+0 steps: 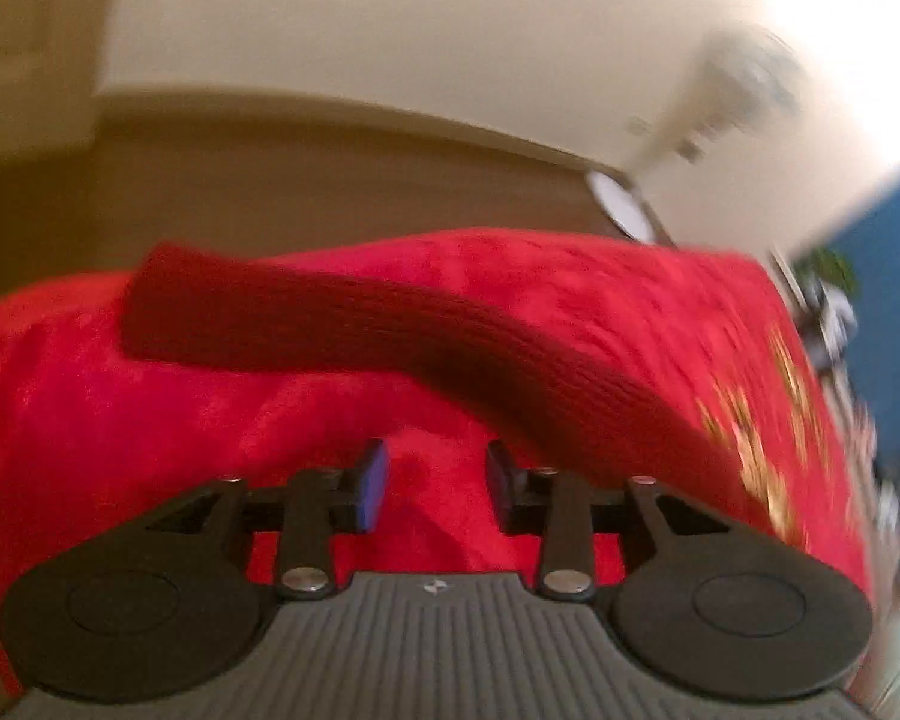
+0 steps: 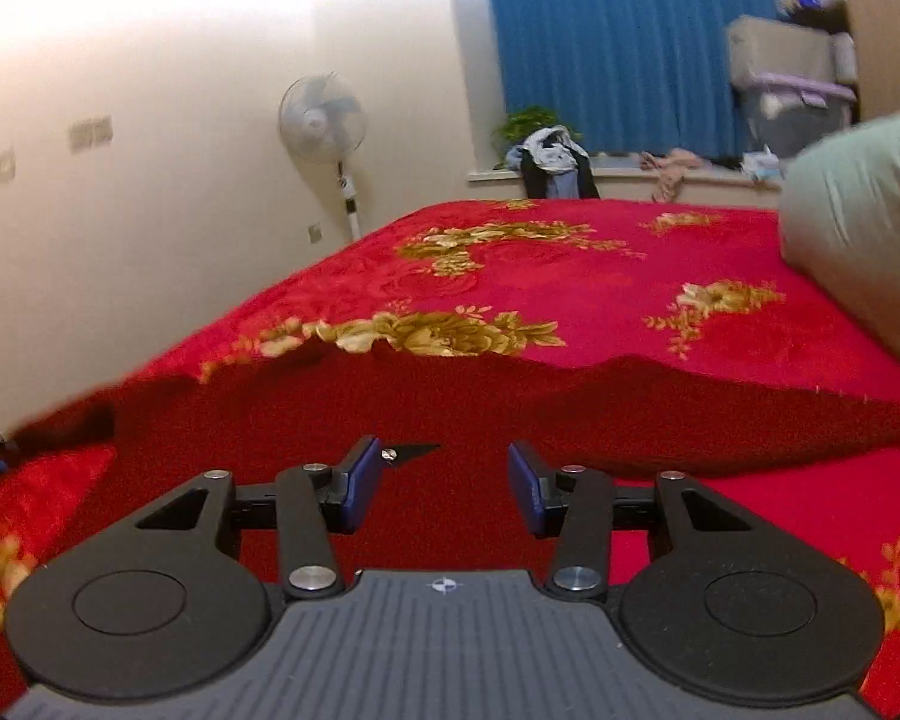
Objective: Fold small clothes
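Risk: dark red knitted garment [image 2: 510, 414] blends into red floral plush blanket [image 2: 570, 276]; left gripper [image 1: 435, 483] and right gripper [image 2: 444, 483], both open and empty, may pinch blanket instead.

The left wrist view looks forward along its own fingers [image 1: 378, 483], tilted down and very close over the red blanket [image 1: 120, 408], which fills the lower half of the frame. A dark red knitted garment [image 1: 330, 324] crosses the middle, and the cream wall [image 1: 390, 30] takes the upper part. The picture is blurred. The right wrist view sits low over the same bed, facing along it toward the blue curtain [image 2: 618, 42] at upper right and the standing fan [image 2: 323, 117] left of centre. Its fingers [image 2: 360, 480] frame the garment [image 2: 450, 408] in the lower middle. Both views share blanket, garment, wall and curtain [image 1: 888, 276].
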A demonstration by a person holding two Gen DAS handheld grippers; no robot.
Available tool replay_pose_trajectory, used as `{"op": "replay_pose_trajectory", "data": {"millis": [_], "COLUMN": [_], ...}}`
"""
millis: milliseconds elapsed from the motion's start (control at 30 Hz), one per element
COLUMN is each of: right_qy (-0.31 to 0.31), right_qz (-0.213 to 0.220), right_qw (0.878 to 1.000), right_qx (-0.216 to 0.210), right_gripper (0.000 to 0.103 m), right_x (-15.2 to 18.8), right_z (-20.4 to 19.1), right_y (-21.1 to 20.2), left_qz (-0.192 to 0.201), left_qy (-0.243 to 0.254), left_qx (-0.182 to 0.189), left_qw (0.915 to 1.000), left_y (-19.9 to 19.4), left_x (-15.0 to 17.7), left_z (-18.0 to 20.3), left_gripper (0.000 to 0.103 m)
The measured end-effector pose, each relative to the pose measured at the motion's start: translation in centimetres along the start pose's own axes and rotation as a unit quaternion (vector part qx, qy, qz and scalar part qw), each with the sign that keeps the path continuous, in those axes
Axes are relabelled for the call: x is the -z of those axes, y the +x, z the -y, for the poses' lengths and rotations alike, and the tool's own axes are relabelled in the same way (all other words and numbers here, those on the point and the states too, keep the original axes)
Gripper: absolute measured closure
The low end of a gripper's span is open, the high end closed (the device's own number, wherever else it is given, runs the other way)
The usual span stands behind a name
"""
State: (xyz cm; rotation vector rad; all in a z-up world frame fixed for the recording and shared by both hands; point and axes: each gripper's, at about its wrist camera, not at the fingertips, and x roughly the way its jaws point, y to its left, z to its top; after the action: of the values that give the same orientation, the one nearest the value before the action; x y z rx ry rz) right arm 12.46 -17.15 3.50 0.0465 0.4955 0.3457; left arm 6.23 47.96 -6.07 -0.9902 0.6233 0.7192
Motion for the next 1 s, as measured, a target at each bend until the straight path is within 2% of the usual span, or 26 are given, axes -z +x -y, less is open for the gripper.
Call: {"op": "replay_pose_trajectory", "data": {"millis": [33,100,167,267,300,367,400,433,500,567,667,700,733,767,800,833,900,967,1000], "right_qy": [-0.006,0.003,0.012,0.004,-0.002,-0.006,-0.006,-0.008,-0.015,-0.018,-0.020,-0.022,-0.024,-0.024,-0.023,-0.022,-0.021,-0.022,-0.023], "right_qz": [0.000,-0.010,-0.020,-0.022,-0.022,-0.024,-0.026,-0.028,-0.032,-0.034,-0.032,-0.030,-0.029,-0.029,-0.030,-0.031,-0.036,-0.038,-0.038], "right_qw": [1.000,1.000,1.000,1.000,1.000,1.000,1.000,1.000,0.999,0.999,0.999,0.999,0.999,0.999,0.999,0.999,0.999,0.999,0.999], "right_qx": [0.000,-0.008,-0.011,-0.013,-0.013,-0.011,-0.010,-0.008,-0.003,0.001,0.004,0.005,0.006,0.007,0.007,0.008,0.009,0.008,0.006], "right_gripper": [0.055,0.055,0.055,0.055,0.055,0.055,0.055,0.055,0.055,0.055,0.055,0.055,0.055,0.055,0.055,0.055,0.055,0.055,0.055], "right_x": [0.1,0.2,0.4,0.5,0.6,0.8,0.9,1.0,1.3,1.6,1.9,2.0,2.1,2.2,2.3,2.5,2.6,2.6,2.6], "right_z": [0.0,0.3,0.5,0.4,0.4,0.4,0.4,0.5,0.5,0.5,0.7,0.6,0.6,0.7,0.7,0.8,0.8,0.8,0.7], "right_y": [0.3,0.9,1.3,1.3,1.3,1.2,1.2,1.2,1.1,0.8,0.0,-0.2,-0.3,-0.5,-0.5,-0.6,-0.4,-0.2,-0.2], "left_qz": [0.004,0.015,0.022,0.050,0.059,0.079,0.083,0.089,0.119,0.162,0.237,0.261,0.267,0.257,0.233,0.201,0.133,0.091,0.077], "left_qy": [-0.032,-0.094,-0.123,-0.137,-0.137,-0.132,-0.132,-0.131,-0.105,-0.074,-0.049,-0.020,-0.001,0.003,-0.015,-0.044,-0.101,-0.153,-0.170], "left_qx": [-0.002,0.000,0.013,0.015,0.014,0.008,0.015,0.022,0.018,0.027,0.110,0.125,0.123,0.112,0.095,0.072,0.033,0.018,0.018], "left_qw": [0.9995,0.9955,0.9920,0.9892,0.9887,0.9880,0.9876,0.9872,0.9872,0.9837,0.9641,0.9571,0.9559,0.9599,0.9677,0.9760,0.9854,0.9838,0.9823], "left_y": [0.3,1.0,1.6,2.2,2.3,2.7,2.9,3.0,2.3,-0.2,-5.7,-7.4,-8.1,-8.1,-7.5,-6.5,-4.5,-2.9,-2.3], "left_x": [-0.5,-1.6,-2.3,-3.2,-3.3,-3.7,-3.7,-3.9,-4.0,-4.1,-4.3,-4.2,-4.0,-4.0,-4.1,-4.2,-4.3,-4.3,-4.5], "left_z": [-1.1,-2.9,-3.8,-4.5,-4.5,-4.7,-4.7,-4.7,-3.8,-2.4,-0.1,0.7,1.1,1.1,0.4,-0.7,-3.3,-5.6,-6.5], "left_gripper": [0.045,0.038,0.037,0.036,0.038,0.059,0.080,0.087,0.090,0.091,0.091,0.091,0.091,0.091,0.091,0.091,0.089,0.089,0.079]}}
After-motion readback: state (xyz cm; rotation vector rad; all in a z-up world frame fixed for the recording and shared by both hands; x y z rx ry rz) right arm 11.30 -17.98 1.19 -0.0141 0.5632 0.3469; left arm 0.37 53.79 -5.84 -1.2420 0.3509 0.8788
